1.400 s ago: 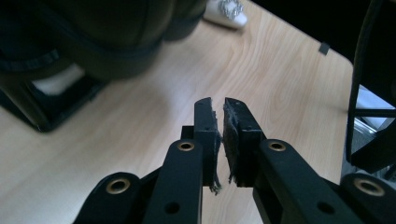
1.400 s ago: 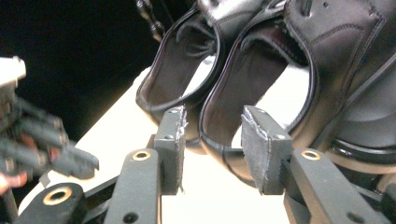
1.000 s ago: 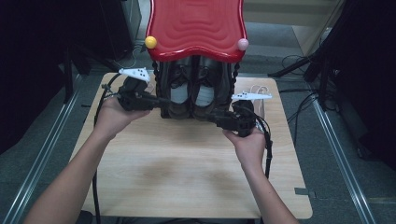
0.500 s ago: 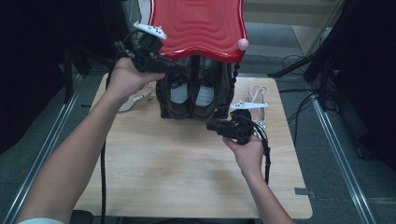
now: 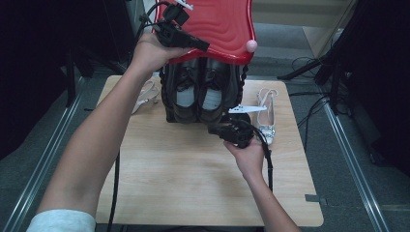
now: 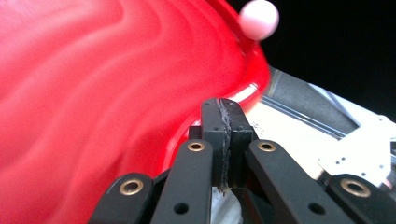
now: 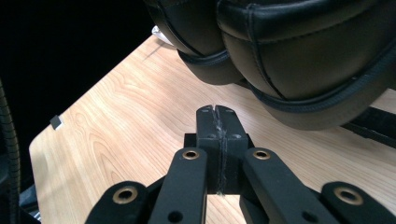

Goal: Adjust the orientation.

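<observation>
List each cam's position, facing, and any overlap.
High view: above the table, looking forward and down; both forearms, left gripper, right gripper.
Left gripper view: rides the left gripper, jaws shut, facing the red top.
Right gripper view: rides the right gripper, jaws shut, facing black shoes.
Shared: red top, shoes, table.

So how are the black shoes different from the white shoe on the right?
The black shoes are dark, chunky and closed; the white shoe is pale, slim and strappy. The black shoes sit as a pair inside the rack, under its red top; the white shoe lies alone on the table beside the rack. Both point toe-first toward the person.
</observation>
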Tool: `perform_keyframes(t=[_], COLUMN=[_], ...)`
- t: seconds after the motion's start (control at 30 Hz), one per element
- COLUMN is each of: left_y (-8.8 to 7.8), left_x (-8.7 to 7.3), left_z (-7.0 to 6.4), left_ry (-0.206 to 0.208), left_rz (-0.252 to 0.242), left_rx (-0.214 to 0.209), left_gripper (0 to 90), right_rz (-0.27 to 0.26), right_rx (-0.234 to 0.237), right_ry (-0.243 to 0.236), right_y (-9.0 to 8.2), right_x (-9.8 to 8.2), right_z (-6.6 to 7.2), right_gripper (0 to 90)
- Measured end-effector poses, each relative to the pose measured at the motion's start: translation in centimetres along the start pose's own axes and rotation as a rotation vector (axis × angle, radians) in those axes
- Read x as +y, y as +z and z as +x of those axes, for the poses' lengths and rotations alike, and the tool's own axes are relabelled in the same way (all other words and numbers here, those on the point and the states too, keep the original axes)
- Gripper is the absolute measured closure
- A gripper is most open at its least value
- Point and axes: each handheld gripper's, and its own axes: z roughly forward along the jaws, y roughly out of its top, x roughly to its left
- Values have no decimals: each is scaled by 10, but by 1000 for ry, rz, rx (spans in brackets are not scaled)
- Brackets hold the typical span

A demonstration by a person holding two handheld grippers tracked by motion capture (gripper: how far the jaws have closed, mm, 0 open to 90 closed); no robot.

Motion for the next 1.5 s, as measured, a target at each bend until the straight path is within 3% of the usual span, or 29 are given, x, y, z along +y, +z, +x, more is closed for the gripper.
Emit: perform_keyframes(t=[0.27, 0.37, 0.6, 0.7, 0.9, 1.17, 1.33, 1.5], left_y=[16, 19, 27, 28, 30, 30, 30, 30], left_x=[14, 18, 17, 17, 17, 16, 15, 16], left_z=[4, 3, 10, 11, 11, 10, 9, 10], left_ry=[4, 40, 9, 5, 3, 15, 15, 17], left_rz=[5, 15, 11, 28, 37, 43, 39, 42], left_rx=[16, 42, 27, 33, 41, 39, 42, 39], left_gripper=[899, 894, 895, 895, 897, 898, 899, 899], right_rz=[7, 11, -29, -28, -18, -37, -46, -64], right_rx=[10, -9, -17, 12, -23, -20, -43, -82], right_ry=[-28, -41, 0, 2, -51, -38, -27, -47], right_y=[14, 18, 17, 16, 16, 14, 15, 15], right_x=[12, 15, 22, 23, 25, 30, 37, 42], right_z=[6, 8, -1, -5, -3, -7, -10, -11], right_gripper=[900, 900, 900, 900, 900, 900, 900, 900])
